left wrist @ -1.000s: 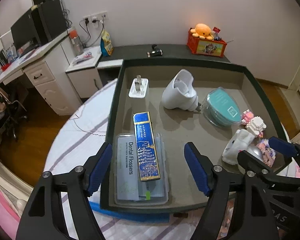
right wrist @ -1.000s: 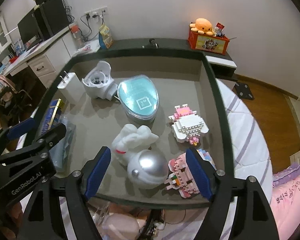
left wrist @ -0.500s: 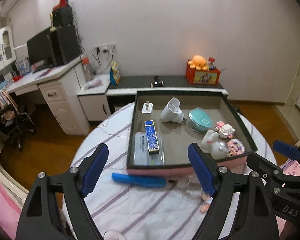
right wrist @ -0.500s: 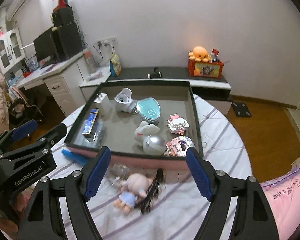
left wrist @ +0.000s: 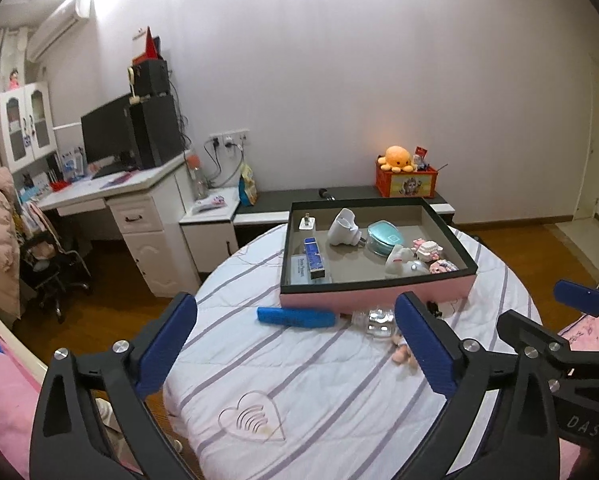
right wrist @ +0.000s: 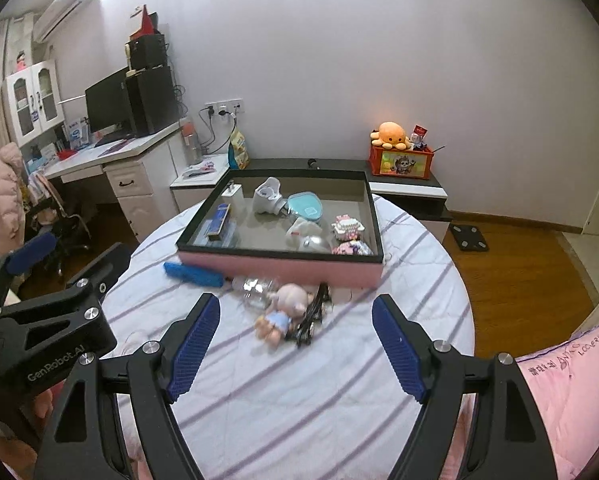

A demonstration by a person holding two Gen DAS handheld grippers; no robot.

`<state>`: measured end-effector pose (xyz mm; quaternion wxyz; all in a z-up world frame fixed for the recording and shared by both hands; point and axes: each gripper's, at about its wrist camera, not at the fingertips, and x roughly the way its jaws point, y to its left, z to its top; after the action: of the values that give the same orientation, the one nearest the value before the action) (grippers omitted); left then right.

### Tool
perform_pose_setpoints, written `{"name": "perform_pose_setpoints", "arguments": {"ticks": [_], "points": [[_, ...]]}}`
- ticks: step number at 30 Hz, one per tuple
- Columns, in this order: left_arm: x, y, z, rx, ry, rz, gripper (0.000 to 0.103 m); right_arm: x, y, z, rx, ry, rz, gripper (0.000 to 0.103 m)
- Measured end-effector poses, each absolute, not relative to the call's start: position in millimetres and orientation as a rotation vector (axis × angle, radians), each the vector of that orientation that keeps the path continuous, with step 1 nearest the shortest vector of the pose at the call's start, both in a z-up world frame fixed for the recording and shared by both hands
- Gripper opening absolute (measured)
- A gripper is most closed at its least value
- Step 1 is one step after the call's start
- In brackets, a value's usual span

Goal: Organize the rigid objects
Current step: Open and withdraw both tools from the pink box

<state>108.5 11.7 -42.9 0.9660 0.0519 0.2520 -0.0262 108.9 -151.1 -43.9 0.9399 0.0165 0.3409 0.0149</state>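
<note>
**Pink-walled tray filled, both tools held back and empty**

Pink on its outer wall and black along the rim, the tray (left wrist: 373, 298) sits on the far half of a round surface (left wrist: 299, 380) covered with a white cloth striped in purple. Inside the tray, at its left end, a blue box (left wrist: 314, 255) lies on top of a clear flosser case (left wrist: 299, 267); a white plug adapter (left wrist: 307, 223) stands in the far left corner. Towards the middle are a white plug-in device (left wrist: 342, 227) and a teal oval case (left wrist: 384, 237), and at the right end a white rabbit figure (left wrist: 397, 258), a silver dome (left wrist: 416, 267) and two pink-and-white block figures (right wrist: 347, 227).

Outside the tray, just before its near wall, lie a blue stick-shaped item (left wrist: 296, 317), a clear glass bottle (left wrist: 375, 318), a small doll in a blue dress (right wrist: 283, 312) and something black and thin (right wrist: 311, 318) beside the doll; what it is I cannot tell.

Left tool (left wrist: 299, 354) hangs above the near side of the surface with its jaws spread very wide; they have just been opening further, and nothing is between them. Right tool (right wrist: 295, 344) is beside it, jaws also well apart and gripping nothing; the doll shows in the gap but lies far beyond the blue pads (right wrist: 397, 346).
</note>
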Motion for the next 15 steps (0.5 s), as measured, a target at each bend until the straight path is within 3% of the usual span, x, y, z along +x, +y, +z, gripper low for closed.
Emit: {"name": "perform_pose_setpoints", "arguments": {"ticks": [15], "points": [[65.6,15.5,-51.5,0.136,0.503,-0.047,0.103,60.8,-134.2,-42.9,-0.029,0.673,0.001,0.082]]}}
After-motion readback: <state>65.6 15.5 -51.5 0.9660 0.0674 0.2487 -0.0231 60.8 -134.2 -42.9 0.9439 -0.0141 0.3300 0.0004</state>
